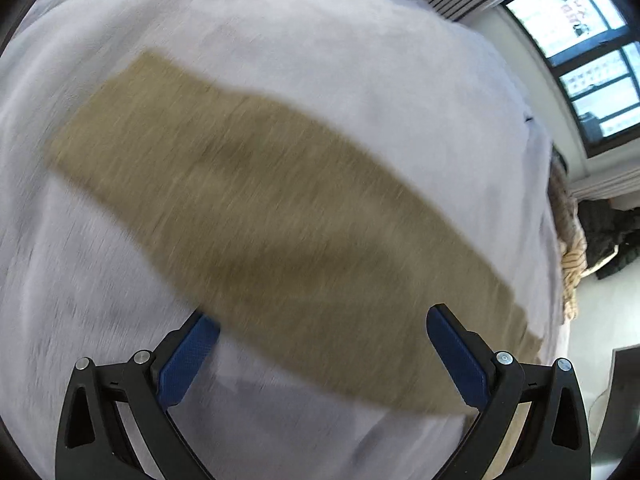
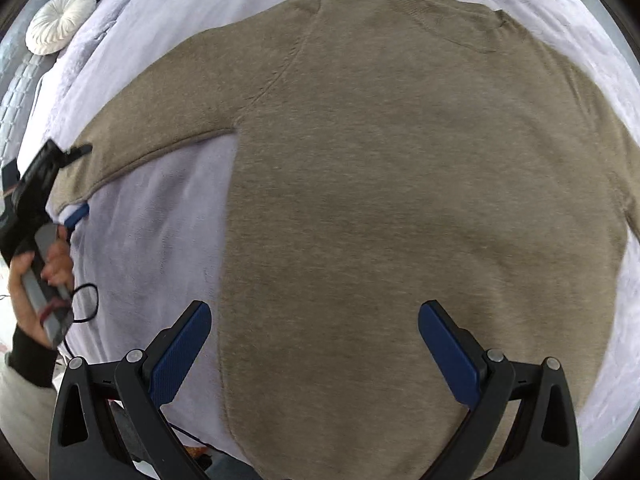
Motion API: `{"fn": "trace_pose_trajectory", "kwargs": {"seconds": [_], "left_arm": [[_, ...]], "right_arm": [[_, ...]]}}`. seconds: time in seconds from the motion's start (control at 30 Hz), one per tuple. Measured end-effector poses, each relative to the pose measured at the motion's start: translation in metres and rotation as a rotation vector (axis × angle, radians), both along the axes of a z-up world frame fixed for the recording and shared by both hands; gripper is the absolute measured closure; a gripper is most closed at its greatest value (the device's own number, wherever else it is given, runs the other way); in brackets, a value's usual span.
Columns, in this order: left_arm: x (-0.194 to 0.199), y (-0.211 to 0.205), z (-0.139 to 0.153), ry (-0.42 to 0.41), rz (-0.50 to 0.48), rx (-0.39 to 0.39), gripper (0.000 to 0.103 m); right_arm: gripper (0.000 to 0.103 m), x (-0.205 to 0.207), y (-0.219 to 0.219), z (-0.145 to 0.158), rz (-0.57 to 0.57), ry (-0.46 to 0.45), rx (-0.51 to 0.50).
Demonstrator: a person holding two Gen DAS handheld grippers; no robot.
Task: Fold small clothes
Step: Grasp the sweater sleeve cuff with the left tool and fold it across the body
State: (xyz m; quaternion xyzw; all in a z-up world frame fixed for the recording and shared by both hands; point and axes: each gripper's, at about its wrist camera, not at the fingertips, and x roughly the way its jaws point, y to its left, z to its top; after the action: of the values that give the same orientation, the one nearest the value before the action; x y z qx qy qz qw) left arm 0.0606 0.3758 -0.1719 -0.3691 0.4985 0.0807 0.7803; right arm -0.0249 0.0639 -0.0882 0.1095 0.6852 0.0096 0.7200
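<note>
An olive-brown knit sweater (image 2: 400, 200) lies flat on a pale lilac bed cover (image 2: 160, 220), collar at the far side, its left sleeve (image 2: 168, 108) stretched out to the left. My right gripper (image 2: 314, 344) is open and empty above the sweater's lower body. In the left wrist view the sleeve (image 1: 260, 208) runs diagonally and is blurred. My left gripper (image 1: 322, 344) is open over the sleeve's near part. The left gripper also shows in the right wrist view (image 2: 74, 216), held in a hand at the sleeve's cuff.
A round white pillow (image 2: 60, 20) lies at the bed's far left. A window (image 1: 580, 48) and a pile of dark and striped clothes (image 1: 576, 248) lie beyond the bed's right edge. The bed cover (image 1: 280, 20) spreads widely around the sweater.
</note>
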Motion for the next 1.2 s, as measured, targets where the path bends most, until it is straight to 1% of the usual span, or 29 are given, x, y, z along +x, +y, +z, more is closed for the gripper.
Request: {"fn": "trace_pose_trajectory", "kwargs": {"seconds": [0.1, 0.13, 0.17, 0.2, 0.23, 0.27, 0.3, 0.33, 0.37, 0.43, 0.5, 0.63, 0.67, 0.77, 0.83, 0.87, 0.93, 1.0, 1.03, 1.07, 1.1, 1.17, 1.2], "left_arm": [[0.009, -0.001, 0.007, -0.061, -0.011, 0.002, 0.000], [0.010, -0.001, 0.010, -0.082, -0.011, 0.011, 0.003], [0.009, 0.000, 0.012, -0.096, -0.009, 0.020, 0.018], [0.007, 0.002, 0.012, -0.104, -0.012, 0.021, 0.029], [0.006, 0.004, 0.011, -0.106, -0.020, 0.000, 0.053], [0.007, 0.004, 0.010, -0.115, -0.028, -0.036, 0.078], [0.006, 0.006, 0.009, -0.149, -0.046, -0.101, 0.087], [0.005, 0.006, 0.011, -0.173, -0.054, -0.119, 0.089], [0.004, 0.002, 0.015, -0.186, -0.063, -0.104, 0.089], [0.006, -0.010, 0.030, -0.228, -0.113, -0.045, 0.089], [0.011, -0.025, 0.048, -0.265, -0.162, -0.008, 0.089], [0.021, -0.060, 0.083, -0.340, -0.269, 0.011, 0.089], [0.025, -0.073, 0.092, -0.358, -0.306, 0.014, 0.089], [0.041, -0.134, 0.114, -0.409, -0.440, 0.004, 0.089], [0.050, -0.182, 0.125, -0.435, -0.547, -0.014, 0.089], [0.055, -0.212, 0.127, -0.441, -0.611, -0.027, 0.089], [0.061, -0.257, 0.128, -0.433, -0.694, -0.056, 0.089], [0.062, -0.305, 0.121, -0.414, -0.772, -0.083, 0.089], [0.061, -0.333, 0.115, -0.397, -0.817, -0.080, 0.089], [0.058, -0.353, 0.109, -0.379, -0.853, -0.071, 0.089], [0.056, -0.386, 0.097, -0.346, -0.902, -0.047, 0.089], [0.049, -0.416, 0.079, -0.288, -0.958, -0.002, 0.089], [0.046, -0.434, 0.065, -0.242, -0.987, 0.032, 0.089]], "right_arm": [[0.000, 0.001, 0.000, -0.006, -0.019, 0.002, 0.017], [0.000, 0.001, -0.001, -0.009, -0.026, 0.003, 0.024], [0.000, 0.001, -0.002, -0.011, -0.030, 0.003, 0.028], [0.000, 0.001, -0.003, -0.013, -0.034, 0.003, 0.034], [0.000, 0.001, -0.005, -0.016, -0.036, 0.005, 0.042], [0.000, 0.001, -0.006, -0.020, -0.036, 0.009, 0.051], [0.000, 0.002, -0.009, -0.023, -0.036, 0.012, 0.058], [0.000, 0.001, -0.014, -0.023, -0.038, 0.014, 0.066], [0.000, 0.000, -0.017, -0.024, -0.043, 0.010, 0.077], [0.000, 0.002, -0.025, -0.027, -0.057, -0.003, 0.100], [0.000, 0.001, -0.034, -0.028, -0.064, -0.013, 0.123], [0.000, -0.001, -0.057, -0.023, -0.083, -0.041, 0.149], [0.000, -0.002, -0.065, -0.021, -0.097, -0.053, 0.155], [0.000, -0.007, -0.095, -0.015, -0.153, -0.084, 0.163], [0.000, -0.011, -0.116, -0.012, -0.192, -0.098, 0.161], [0.000, -0.013, -0.129, -0.011, -0.216, -0.106, 0.159], [0.000, -0.019, -0.152, -0.010, -0.262, -0.116, 0.151], [0.000, -0.026, -0.175, -0.009, -0.312, -0.123, 0.142], [0.000, -0.024, -0.190, -0.010, -0.334, -0.122, 0.136], [0.000, -0.029, -0.203, -0.012, -0.360, -0.119, 0.131], [0.000, -0.032, -0.212, -0.014, -0.379, -0.115, 0.127], [0.000, -0.038, -0.229, -0.024, -0.418, -0.097, 0.120], [0.000, -0.040, -0.235, -0.026, -0.430, -0.092, 0.119]]}}
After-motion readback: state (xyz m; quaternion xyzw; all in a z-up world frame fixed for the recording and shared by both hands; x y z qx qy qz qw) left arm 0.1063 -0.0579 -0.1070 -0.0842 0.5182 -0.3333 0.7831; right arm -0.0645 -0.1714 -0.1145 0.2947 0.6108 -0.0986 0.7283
